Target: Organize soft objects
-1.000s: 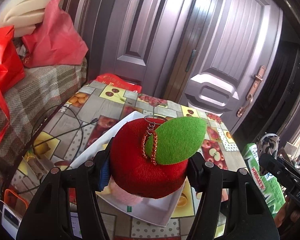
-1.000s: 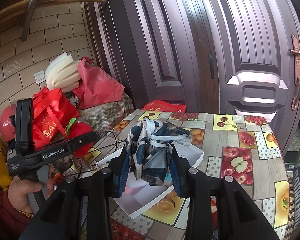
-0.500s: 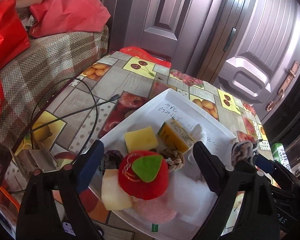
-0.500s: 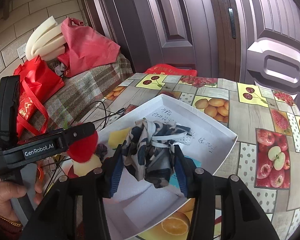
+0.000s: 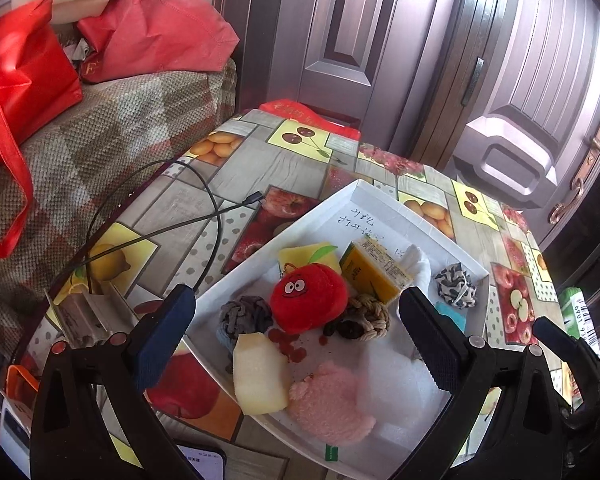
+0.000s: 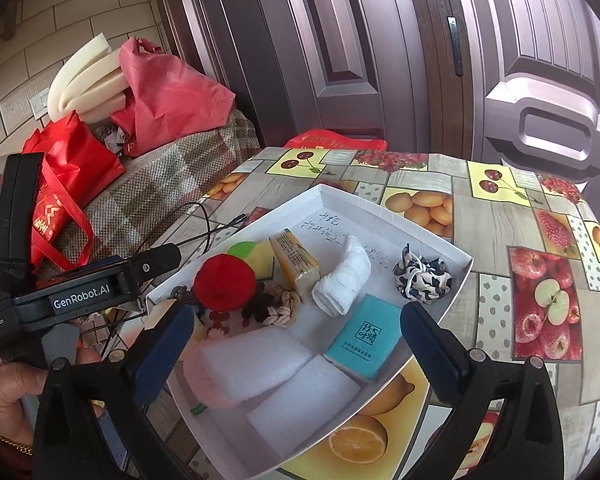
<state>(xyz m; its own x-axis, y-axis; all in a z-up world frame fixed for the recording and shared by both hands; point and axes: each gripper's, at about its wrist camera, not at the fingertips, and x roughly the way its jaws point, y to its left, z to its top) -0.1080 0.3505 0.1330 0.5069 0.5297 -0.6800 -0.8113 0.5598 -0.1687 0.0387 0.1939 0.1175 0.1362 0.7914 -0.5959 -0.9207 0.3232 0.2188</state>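
A white tray (image 5: 364, 200) on the fruit-print table holds soft things. The red plush apple (image 5: 309, 298) lies in its middle, also in the right wrist view (image 6: 225, 283). The black-and-white patterned cloth bundle (image 6: 422, 273) lies near the tray's right rim, also in the left wrist view (image 5: 456, 285). Around them lie a rolled white towel (image 6: 342, 280), a yellow carton (image 5: 374, 272), foam blocks (image 6: 260, 360), a pink puff (image 5: 328, 400) and rope knots (image 5: 364, 316). My left gripper (image 5: 296, 340) is open and empty above the tray. My right gripper (image 6: 292, 344) is open and empty above it.
A black cable (image 5: 204, 204) lies on the table (image 6: 540, 208) left of the tray. Red bags (image 5: 24, 60) and foam sit on a checked sofa at left. A brown door (image 6: 500, 60) stands behind. A green packet (image 5: 580, 320) is at the far right.
Both grippers have opened. The left let the plush apple drop into the tray, the right let go of the patterned cloth bundle, and both pulled back.
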